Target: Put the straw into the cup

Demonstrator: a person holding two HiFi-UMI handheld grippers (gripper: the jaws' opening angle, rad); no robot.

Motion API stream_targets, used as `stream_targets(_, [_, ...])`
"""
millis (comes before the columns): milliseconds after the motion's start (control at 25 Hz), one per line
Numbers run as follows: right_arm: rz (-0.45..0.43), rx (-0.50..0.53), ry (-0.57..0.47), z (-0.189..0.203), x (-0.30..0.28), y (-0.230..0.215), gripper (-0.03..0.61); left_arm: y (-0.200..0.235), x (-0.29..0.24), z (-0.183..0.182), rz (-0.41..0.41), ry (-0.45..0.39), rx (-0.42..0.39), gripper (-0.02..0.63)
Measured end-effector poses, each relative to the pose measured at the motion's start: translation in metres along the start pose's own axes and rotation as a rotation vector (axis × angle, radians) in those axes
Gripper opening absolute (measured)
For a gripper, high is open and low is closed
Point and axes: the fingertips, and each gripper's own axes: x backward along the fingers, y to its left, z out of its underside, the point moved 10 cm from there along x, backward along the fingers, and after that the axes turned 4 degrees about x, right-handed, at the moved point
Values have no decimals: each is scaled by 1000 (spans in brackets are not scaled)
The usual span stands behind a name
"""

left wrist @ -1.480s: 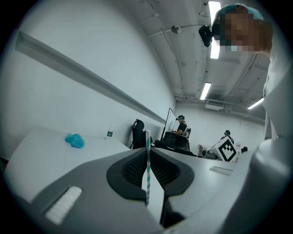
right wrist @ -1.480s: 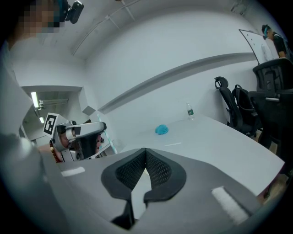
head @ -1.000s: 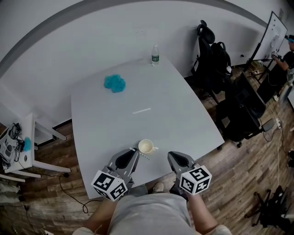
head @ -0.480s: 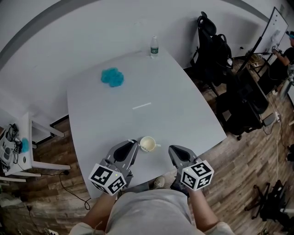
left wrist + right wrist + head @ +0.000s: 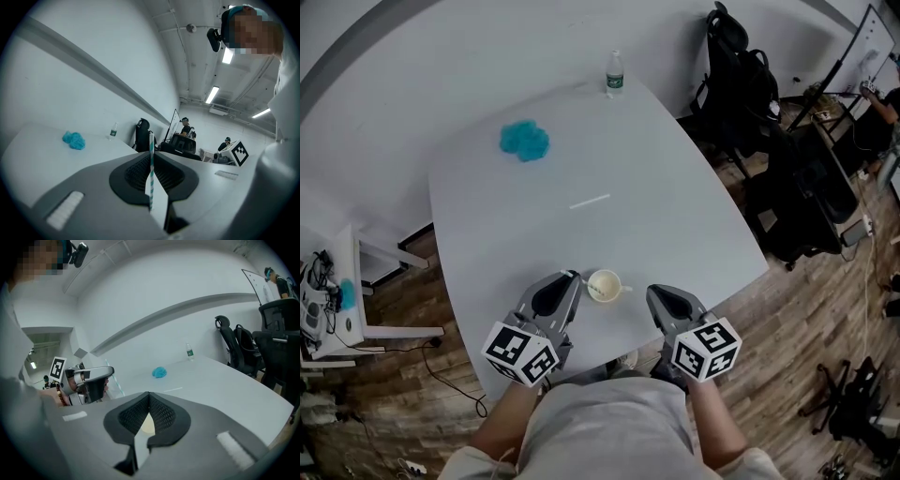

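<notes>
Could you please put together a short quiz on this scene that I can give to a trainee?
1. Fill in the blank: the striped straw is clamped in the ___ gripper.
2. True or false: the cup stands upright near the near edge of the table.
3. Where is the water bottle?
A. At the far edge of the table
B. Right beside the cup
C. On the floor

Key:
1. left: the left gripper has its jaws closed on the straw.
2. true
3. A
</notes>
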Motion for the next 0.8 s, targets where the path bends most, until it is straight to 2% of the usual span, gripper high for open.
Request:
stream_targets(280, [7,-21,20,6,-8,-3,6,13,-9,7,-13,30,40,41])
stream_targets(480, [3,-36,31,10,-16,-6,8,25,-15,18,-4,22,82,41])
stream_targets(800, [-6,-50,49,16,-24,-10,6,35,-27,34,-14,33,94,41])
